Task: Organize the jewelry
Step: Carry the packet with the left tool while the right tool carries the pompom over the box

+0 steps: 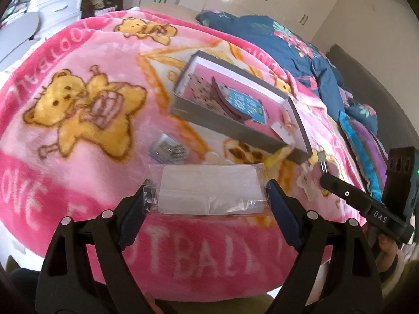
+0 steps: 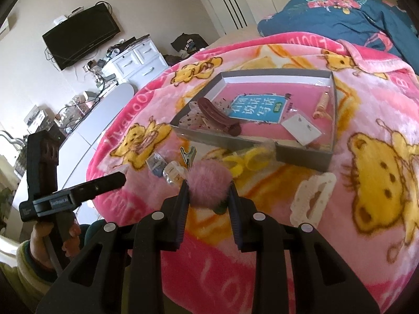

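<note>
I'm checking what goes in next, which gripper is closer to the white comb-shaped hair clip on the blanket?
Right. The right gripper, shut on a pink fluffy pompom, hangs just left of the white hair clip. The left gripper, holding a clear plastic packet, is farther off, beyond the right one.

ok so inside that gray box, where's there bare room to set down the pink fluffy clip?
Inside the gray box, the pink floor along the far wall, between the blue booklet and the spiral hair tie, looks bare. The near half is crowded: brown hair clip and white card. The right claw holds the pink fluffy clip.
</note>
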